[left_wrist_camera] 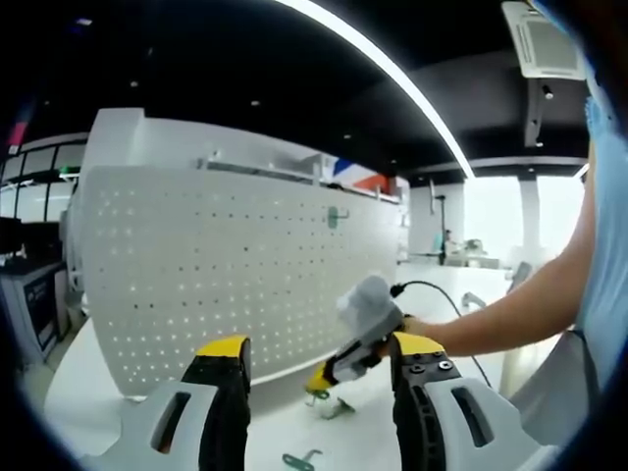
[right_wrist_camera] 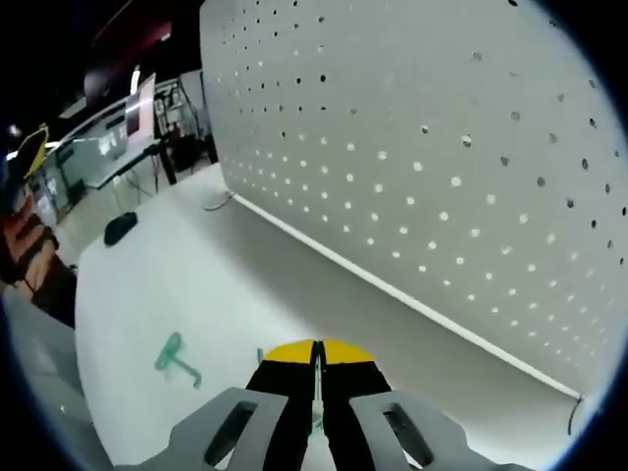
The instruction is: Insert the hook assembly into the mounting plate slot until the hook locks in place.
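Note:
A white pegboard mounting plate [left_wrist_camera: 226,265] stands upright on the white table, and it runs along the right of the right gripper view [right_wrist_camera: 442,177]. One green hook [left_wrist_camera: 337,217] hangs on it near its upper right. My left gripper [left_wrist_camera: 320,345] is open and holds nothing. Seen between its jaws, my right gripper [left_wrist_camera: 321,379] sits low over the table in a person's hand, with a green hook [left_wrist_camera: 335,405] at its yellow tips. In its own view my right gripper [right_wrist_camera: 316,353] is shut, with a green sliver between the jaws. Another green hook [left_wrist_camera: 302,459] [right_wrist_camera: 177,359] lies loose on the table.
A black cable [left_wrist_camera: 432,289] trails across the table behind the person's arm [left_wrist_camera: 510,314]. A dark mouse-like object [right_wrist_camera: 120,228] and a thin cable [right_wrist_camera: 218,203] lie near the plate's far end. Desks and monitors [right_wrist_camera: 137,123] stand beyond the table edge.

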{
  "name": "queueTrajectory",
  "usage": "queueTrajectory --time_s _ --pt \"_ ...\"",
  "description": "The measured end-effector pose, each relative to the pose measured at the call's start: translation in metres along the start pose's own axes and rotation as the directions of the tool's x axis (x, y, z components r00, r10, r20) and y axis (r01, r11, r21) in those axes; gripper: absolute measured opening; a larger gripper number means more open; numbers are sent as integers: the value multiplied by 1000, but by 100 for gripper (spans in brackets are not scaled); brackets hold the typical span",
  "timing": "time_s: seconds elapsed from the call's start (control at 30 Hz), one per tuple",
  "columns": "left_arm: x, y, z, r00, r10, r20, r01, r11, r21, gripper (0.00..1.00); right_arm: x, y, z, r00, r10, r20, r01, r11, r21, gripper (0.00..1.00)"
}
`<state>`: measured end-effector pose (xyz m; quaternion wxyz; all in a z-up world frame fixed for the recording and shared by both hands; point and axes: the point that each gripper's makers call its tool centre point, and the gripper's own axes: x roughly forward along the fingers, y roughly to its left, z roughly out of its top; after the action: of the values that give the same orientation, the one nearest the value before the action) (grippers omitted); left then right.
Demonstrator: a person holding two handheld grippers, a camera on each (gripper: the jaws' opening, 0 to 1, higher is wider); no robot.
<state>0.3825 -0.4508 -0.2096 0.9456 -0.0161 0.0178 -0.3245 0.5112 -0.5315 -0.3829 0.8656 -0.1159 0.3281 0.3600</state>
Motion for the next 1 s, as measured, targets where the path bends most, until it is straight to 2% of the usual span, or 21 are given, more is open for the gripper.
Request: queueTrajectory --time_s 0.3,0.53,0.67,0.77,0.87,1.0 --pt "1 -2 1 1000 -9 0 9 1000 4 57 -18 0 13 997 21 77 -24 999 38 0" --pt "3 -5 3 1000 -23 0 23 1000 6 57 -40 1 28 987 38 157 -49 996 70 0" --pt "3 -8 4 1000 -30 1 30 1000 9 56 -53 3 37 979 45 200 -60 996 68 0" --pt "4 -10 7 999 -36 2 36 999 13 56 -66 5 47 967 60 248 -83 993 82 0" --pt "4 -11 10 999 -45 9 45 999 12 55 -76 6 53 961 68 268 -93 992 84 0" --pt "5 -14 13 999 -53 9 53 998 18 54 -91 11 66 942 90 323 -127 987 95 0"
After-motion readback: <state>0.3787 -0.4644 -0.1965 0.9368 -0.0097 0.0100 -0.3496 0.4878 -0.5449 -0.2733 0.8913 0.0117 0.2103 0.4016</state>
